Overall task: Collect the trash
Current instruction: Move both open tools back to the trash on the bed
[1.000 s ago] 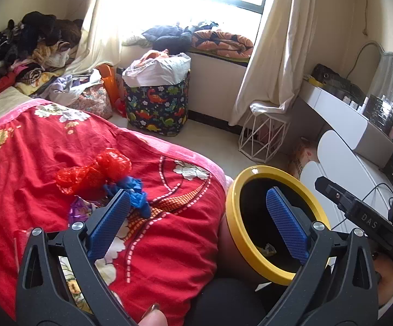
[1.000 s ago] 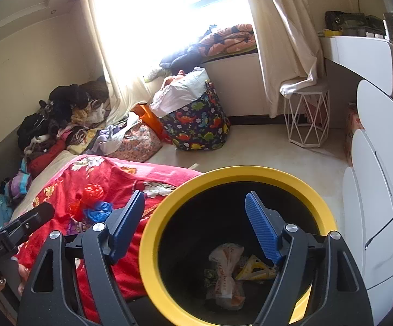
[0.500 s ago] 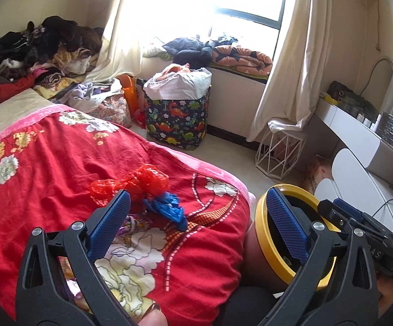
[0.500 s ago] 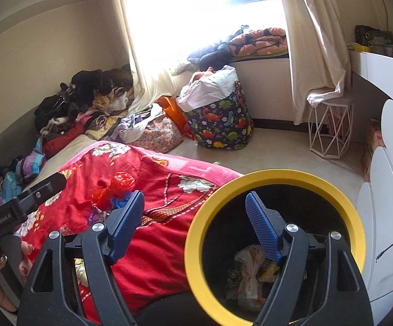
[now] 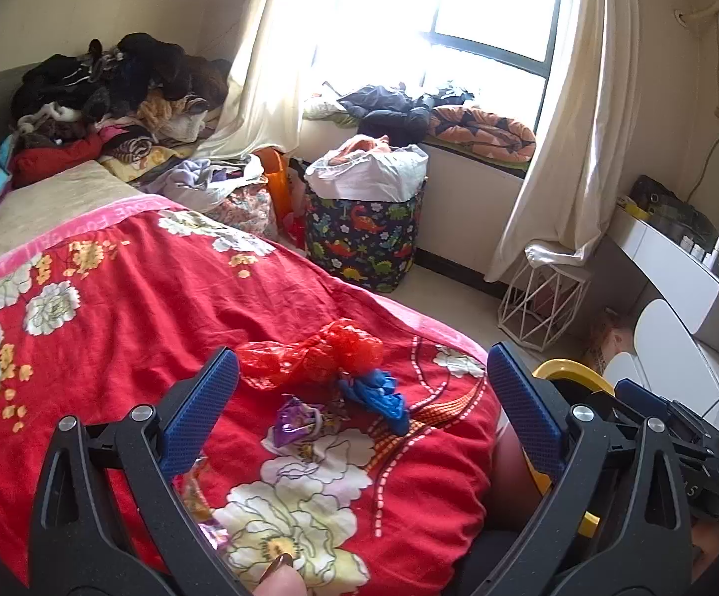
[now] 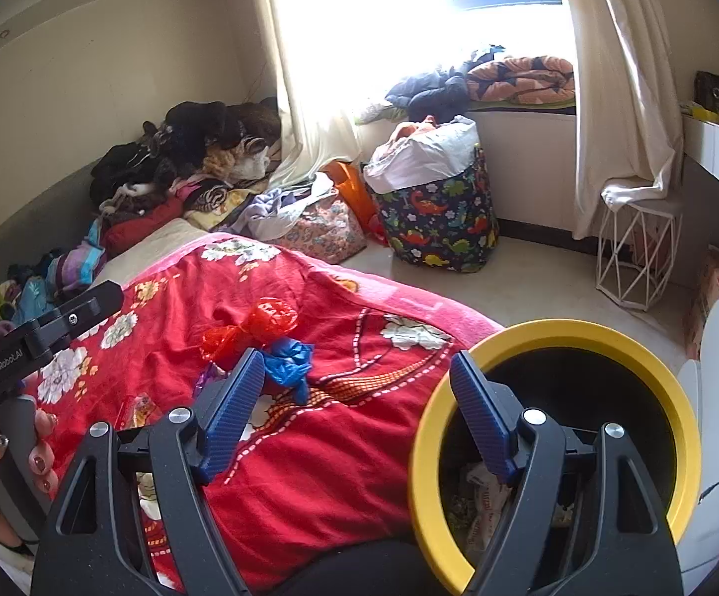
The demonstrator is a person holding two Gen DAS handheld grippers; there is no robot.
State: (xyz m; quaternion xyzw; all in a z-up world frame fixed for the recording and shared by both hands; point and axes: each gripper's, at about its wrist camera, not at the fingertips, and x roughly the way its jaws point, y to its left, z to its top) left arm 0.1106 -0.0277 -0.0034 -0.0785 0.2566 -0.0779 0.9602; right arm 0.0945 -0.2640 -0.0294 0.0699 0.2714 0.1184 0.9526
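Swung left from the yellow-rimmed bin (image 6: 553, 337), back over the bed (image 5: 125, 298). Left gripper (image 5: 359, 412) and right gripper (image 6: 354, 412) released, empty. Red bag (image 5: 314, 352), blue scrap (image 5: 379, 392), purple wrapper (image 5: 294, 419) near, uncollected: next pick due.

Your right gripper (image 6: 357, 405) stands open, empty, between red bag (image 6: 250, 328) on the bedspread (image 6: 309, 447) and yellow-rimmed bin (image 6: 553, 335).

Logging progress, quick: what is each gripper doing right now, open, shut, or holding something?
Left gripper: open, holding nothing, over the red bedspread.
Right gripper: open, holding nothing.
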